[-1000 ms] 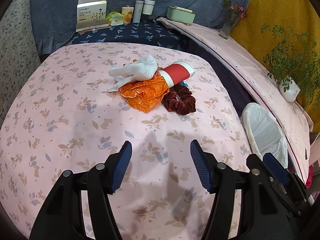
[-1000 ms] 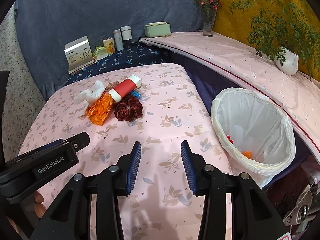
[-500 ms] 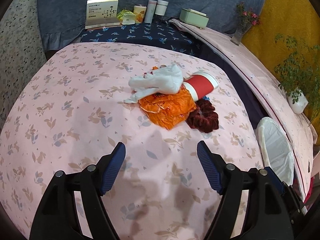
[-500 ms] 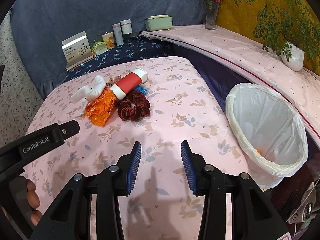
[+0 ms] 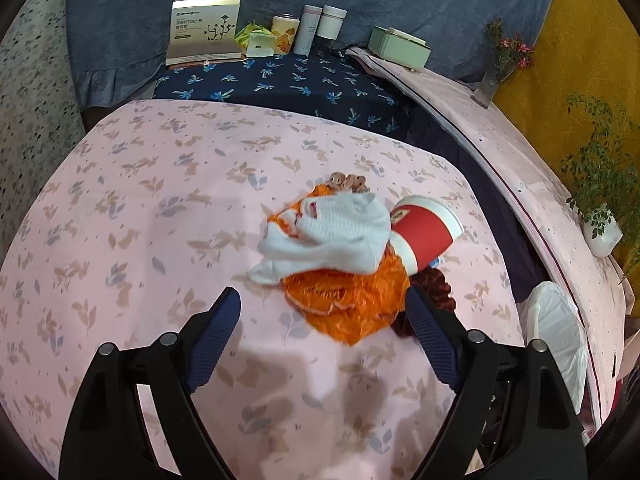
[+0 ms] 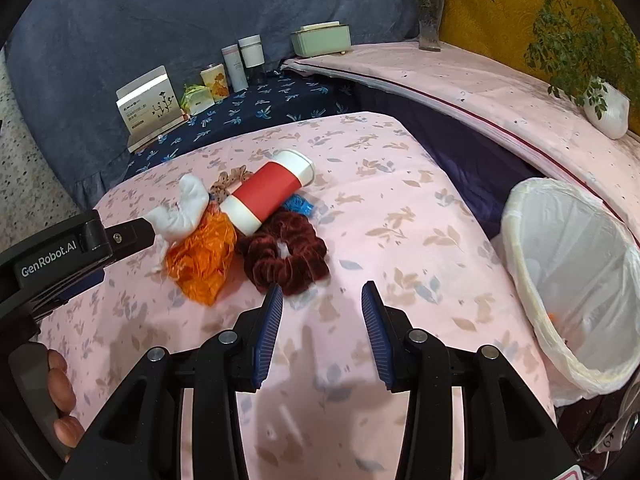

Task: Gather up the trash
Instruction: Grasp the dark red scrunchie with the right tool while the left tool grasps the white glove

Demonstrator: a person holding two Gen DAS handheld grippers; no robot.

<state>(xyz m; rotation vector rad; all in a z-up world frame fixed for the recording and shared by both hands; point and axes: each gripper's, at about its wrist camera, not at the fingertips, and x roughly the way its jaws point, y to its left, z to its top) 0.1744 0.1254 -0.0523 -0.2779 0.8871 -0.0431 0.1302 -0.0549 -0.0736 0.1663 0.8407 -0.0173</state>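
Left gripper [image 5: 320,312]: wide open, empty, just before orange wrapper [image 5: 352,300]
Right gripper [image 6: 322,312]: open, empty, beside scrunchie [image 6: 286,256]
Bin [image 6: 520,216]: right of wrapper

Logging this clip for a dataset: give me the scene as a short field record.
surface: pink leaf-print cloth
trash pile: white cloth over orange wrapper, red paper cup lying on its side, dark red scrunchie
bin: white-lined bin, beside the table
left gripper: jaws open, empty, near the pile
right gripper: jaws open, empty
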